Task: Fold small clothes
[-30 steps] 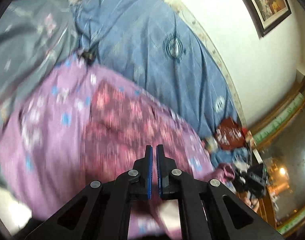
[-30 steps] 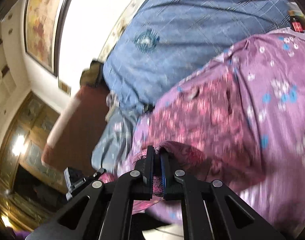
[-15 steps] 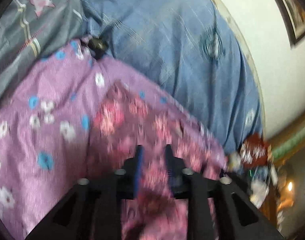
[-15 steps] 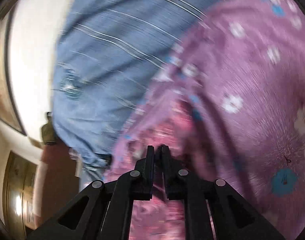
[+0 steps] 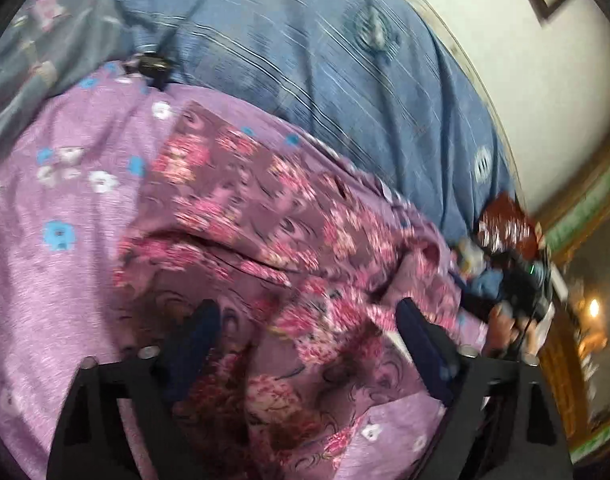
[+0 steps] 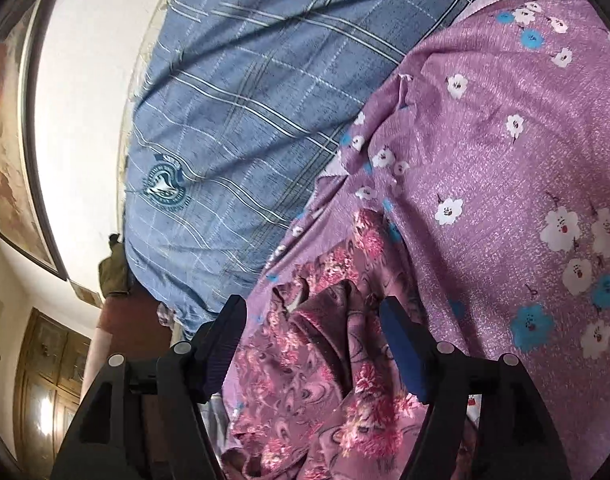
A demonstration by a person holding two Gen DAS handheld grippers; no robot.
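Observation:
A small dark purple garment with pink flowers (image 5: 257, 216) lies rumpled on a lilac sheet with white and blue flowers (image 5: 45, 248). My left gripper (image 5: 305, 316) is open, its fingers spread wide over the garment's near edge, holding nothing. In the right wrist view the same garment (image 6: 329, 360) lies bunched between the spread fingers of my right gripper (image 6: 313, 312), which is open too. The lilac sheet (image 6: 505, 160) fills the right of that view.
A blue checked bedspread (image 5: 325, 52) (image 6: 241, 100) lies beyond the lilac sheet, against a white wall. A grey flowered cloth (image 5: 33, 40) lies at the far left. Red packets and clutter (image 5: 505, 232) sit at the bed's end. A wooden cabinet (image 6: 45, 380) stands at the left.
Both grippers were shut on the garment a second ago. They have lowered it onto the lilac sheet and opened wide, letting it go.

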